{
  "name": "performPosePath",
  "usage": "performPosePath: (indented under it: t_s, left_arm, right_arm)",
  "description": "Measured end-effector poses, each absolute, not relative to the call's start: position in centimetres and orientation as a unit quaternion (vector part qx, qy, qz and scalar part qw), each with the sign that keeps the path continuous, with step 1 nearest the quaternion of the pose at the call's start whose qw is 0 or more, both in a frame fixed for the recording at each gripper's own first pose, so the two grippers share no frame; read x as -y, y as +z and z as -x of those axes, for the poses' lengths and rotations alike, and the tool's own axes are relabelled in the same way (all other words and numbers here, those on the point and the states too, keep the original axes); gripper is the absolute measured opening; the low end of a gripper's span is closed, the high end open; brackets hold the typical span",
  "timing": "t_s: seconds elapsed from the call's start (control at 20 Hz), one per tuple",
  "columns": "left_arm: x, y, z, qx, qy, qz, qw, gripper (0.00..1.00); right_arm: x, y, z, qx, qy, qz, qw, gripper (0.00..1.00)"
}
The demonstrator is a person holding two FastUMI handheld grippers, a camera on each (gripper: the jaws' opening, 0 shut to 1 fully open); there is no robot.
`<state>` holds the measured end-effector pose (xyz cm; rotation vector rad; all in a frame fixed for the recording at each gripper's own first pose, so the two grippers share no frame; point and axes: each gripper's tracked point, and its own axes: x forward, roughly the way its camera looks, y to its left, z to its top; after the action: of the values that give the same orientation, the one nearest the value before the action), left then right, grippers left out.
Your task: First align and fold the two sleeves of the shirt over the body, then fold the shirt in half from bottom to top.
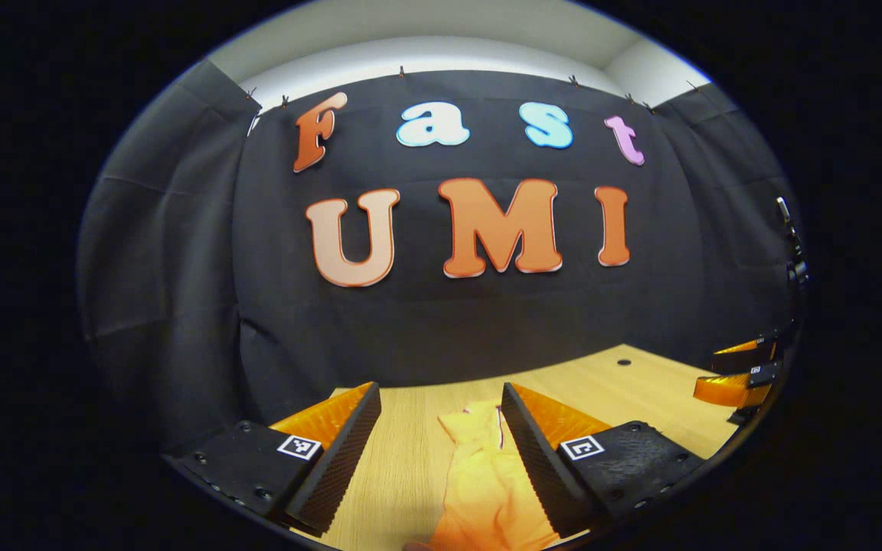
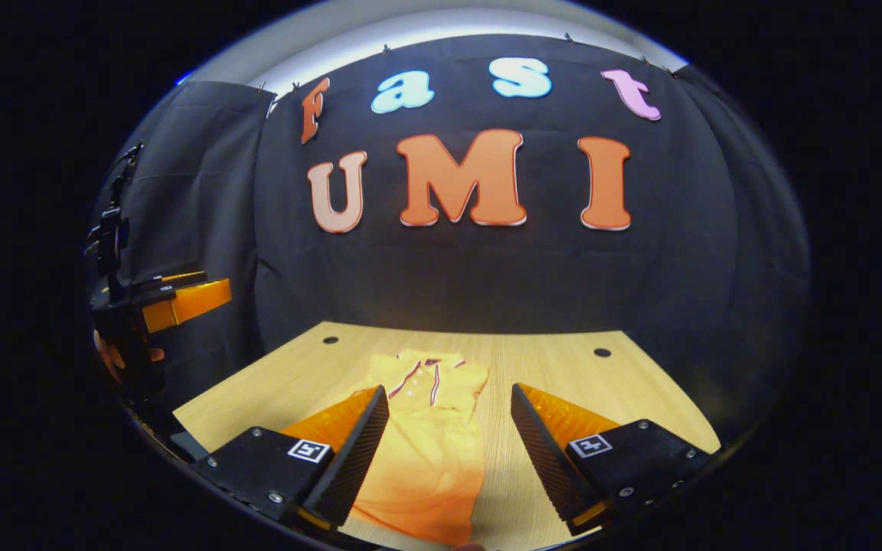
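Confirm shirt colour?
Yellow shirt, with a dark-and-white striped trim at its collar; the right gripper view shows it best.

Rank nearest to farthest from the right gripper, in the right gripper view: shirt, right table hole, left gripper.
1. Shirt: on the table, running between the right gripper's open fingers, collar at the far end.
2. Right table hole: ahead and right, near the table's far edge.
3. Left gripper: far left, held up off the table's left edge.
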<state>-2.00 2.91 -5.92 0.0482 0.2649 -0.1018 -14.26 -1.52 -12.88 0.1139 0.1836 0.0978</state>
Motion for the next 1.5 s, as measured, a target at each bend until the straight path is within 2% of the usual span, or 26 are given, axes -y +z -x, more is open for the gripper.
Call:
performPosePath:
  t_s: [0.2,0.5,0.8,1.1,1.3,1.4,1.5]
  left_arm:
    - [-3.3,-12.6,4.7,-0.221,-0.048,-0.018,0.974,0.98]
    - [-3.6,-19.6,7.9,-0.318,-0.044,-0.034,0.947,0.98]
    - [-4.1,-26.8,11.8,-0.440,-0.057,-0.039,0.895,0.98]
    - [-5.5,-32.7,14.5,-0.533,-0.068,-0.046,0.842,0.98]
    - [-5.5,-34.3,14.9,-0.565,-0.073,-0.044,0.821,0.99]
    - [-5.2,-34.4,14.6,-0.566,-0.075,-0.023,0.821,0.99]
    - [-4.2,-34.4,15.1,-0.567,-0.070,0.001,0.821,0.96]
  right_arm:
    - [1.9,-17.9,15.1,-0.155,0.047,-0.070,0.984,0.98]
    - [2.5,-25.6,16.5,-0.256,0.038,-0.087,0.962,0.98]
    - [0.9,-32.9,18.4,-0.371,0.040,-0.102,0.922,0.99]
    - [-0.9,-35.8,19.9,-0.435,0.049,-0.093,0.894,0.99]
    - [-1.6,-37.0,20.6,-0.475,0.044,-0.077,0.876,0.98]
    - [-1.7,-37.4,20.5,-0.475,0.033,-0.045,0.878,0.95]
    - [-2.9,-37.3,20.4,-0.479,0.043,-0.037,0.876,0.84]
